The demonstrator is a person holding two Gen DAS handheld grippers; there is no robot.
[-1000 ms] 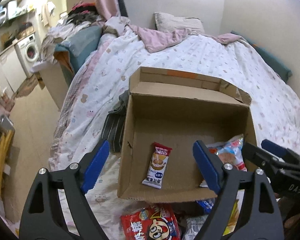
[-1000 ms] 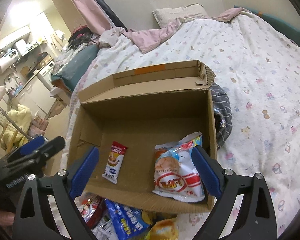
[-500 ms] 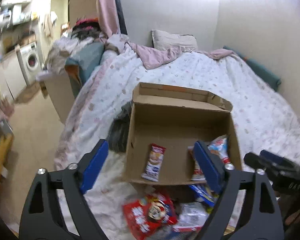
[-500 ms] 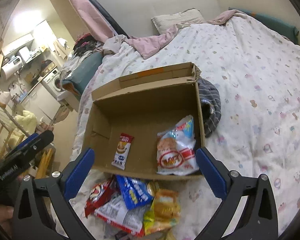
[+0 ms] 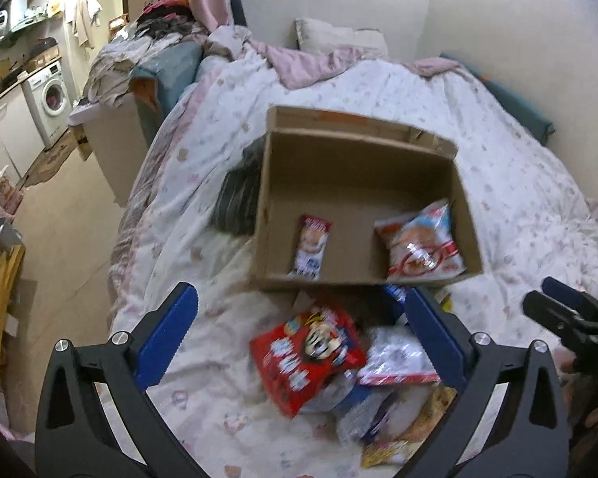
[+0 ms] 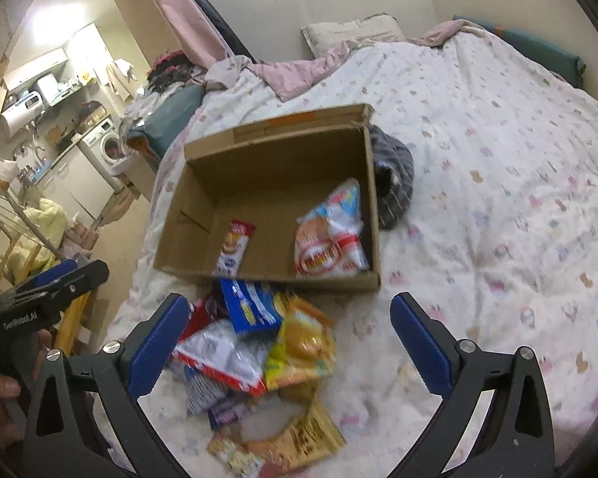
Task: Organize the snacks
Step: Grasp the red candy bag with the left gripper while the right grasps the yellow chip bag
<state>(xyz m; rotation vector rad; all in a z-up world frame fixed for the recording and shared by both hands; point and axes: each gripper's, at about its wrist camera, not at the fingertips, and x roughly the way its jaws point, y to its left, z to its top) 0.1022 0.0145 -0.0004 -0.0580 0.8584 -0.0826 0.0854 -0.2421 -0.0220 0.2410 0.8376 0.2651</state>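
An open cardboard box (image 5: 261,215) (image 6: 179,215) lies on the bed. Inside it are a small snack bar (image 5: 311,249) (image 6: 233,247) and a white-and-red snack bag (image 5: 418,247) (image 6: 331,235). In front of the box is a loose pile of packets: a red one (image 5: 311,354), a blue one (image 6: 251,306), a yellow one (image 6: 303,346) and several more. My left gripper (image 5: 299,300) hovers over the pile, jaws opening, nothing between them. My right gripper (image 6: 291,306) hangs open and empty above the same pile.
A dark striped cloth (image 5: 235,199) (image 6: 394,183) lies against the box's far side. The patterned quilt (image 6: 498,199) spreads to the right, with a pillow (image 5: 339,36) at the head. The bed's left edge drops to the floor, near a washing machine (image 5: 52,95).
Both grippers have pulled back from the box, so the snack pile in front of it now shows. The bar and the bag stay in the box. The left jaws have widened.
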